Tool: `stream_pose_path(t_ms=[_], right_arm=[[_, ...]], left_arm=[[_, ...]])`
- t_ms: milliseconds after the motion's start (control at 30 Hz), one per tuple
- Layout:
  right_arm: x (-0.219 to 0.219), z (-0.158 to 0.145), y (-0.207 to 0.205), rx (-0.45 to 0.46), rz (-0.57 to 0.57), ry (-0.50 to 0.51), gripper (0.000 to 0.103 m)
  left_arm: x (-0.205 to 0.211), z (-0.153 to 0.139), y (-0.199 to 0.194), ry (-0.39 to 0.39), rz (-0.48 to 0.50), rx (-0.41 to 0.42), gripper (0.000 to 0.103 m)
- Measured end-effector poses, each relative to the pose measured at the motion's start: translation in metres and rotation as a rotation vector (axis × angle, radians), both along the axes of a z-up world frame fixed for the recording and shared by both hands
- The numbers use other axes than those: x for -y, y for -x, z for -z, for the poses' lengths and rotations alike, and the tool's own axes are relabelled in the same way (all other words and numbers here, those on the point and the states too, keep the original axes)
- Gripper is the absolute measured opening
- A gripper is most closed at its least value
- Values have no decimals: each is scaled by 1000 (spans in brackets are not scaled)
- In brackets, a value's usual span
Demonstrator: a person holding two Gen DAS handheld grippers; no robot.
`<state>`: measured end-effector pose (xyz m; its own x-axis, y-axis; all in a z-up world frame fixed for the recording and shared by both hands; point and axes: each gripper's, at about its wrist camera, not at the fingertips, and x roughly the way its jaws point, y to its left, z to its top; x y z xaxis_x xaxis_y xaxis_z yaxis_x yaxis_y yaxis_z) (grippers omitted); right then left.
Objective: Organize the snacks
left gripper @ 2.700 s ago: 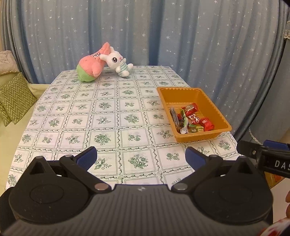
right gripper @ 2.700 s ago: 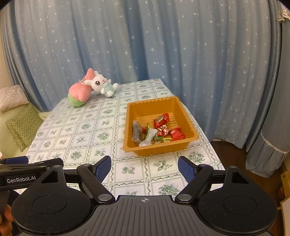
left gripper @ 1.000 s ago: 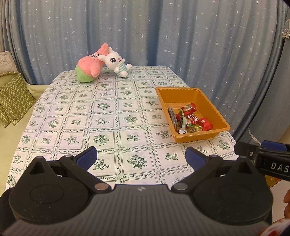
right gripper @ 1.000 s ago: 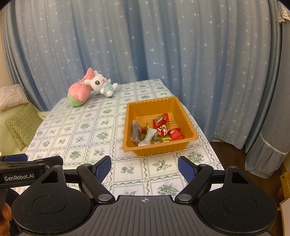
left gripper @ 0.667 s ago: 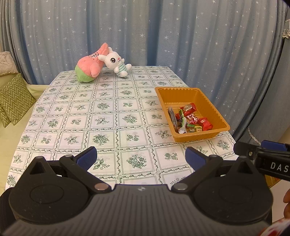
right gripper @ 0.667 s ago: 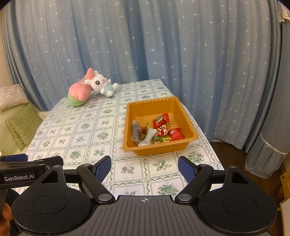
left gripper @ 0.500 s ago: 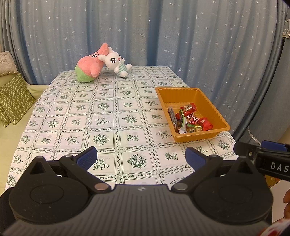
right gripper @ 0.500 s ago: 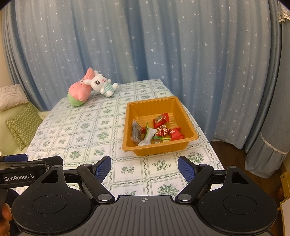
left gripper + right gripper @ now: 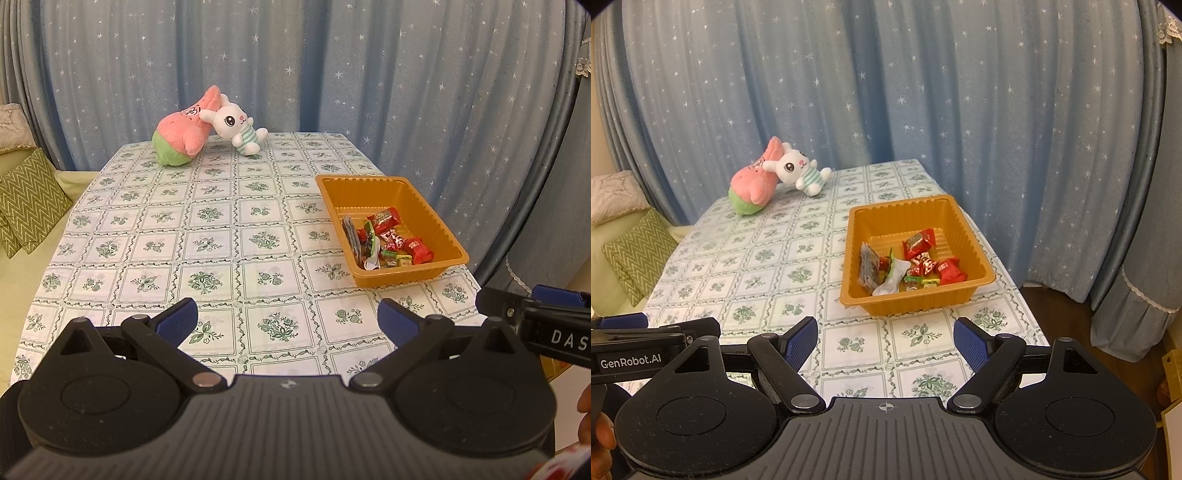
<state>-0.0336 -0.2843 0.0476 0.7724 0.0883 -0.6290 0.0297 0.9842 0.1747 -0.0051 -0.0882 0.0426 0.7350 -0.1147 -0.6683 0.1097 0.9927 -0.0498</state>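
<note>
While both grippers hover over the near table edge, the left gripper (image 9: 287, 320) has its jaws spread wide, nothing between them, and the right gripper (image 9: 885, 344) is likewise spread and empty. Orange tray (image 9: 975, 248) sits on the checked tablecloth (image 9: 207, 236) at about 1 o'clock from the left gripper, 12 o'clock from the right, well apart from both. Snacks (image 9: 916, 266) are piled in the tray's near half. Pink plush (image 9: 183, 134) and white bunny plush (image 9: 236, 125) touch at the far edge, 11 o'clock.
</note>
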Motion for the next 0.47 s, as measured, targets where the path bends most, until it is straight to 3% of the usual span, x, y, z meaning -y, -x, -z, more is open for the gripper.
stream_pose_path(t_ms=[467], right_arm=[[0, 1, 0, -2, -1, 0, 80]], left_arm=[[-5, 1, -1, 8, -3, 7, 103]])
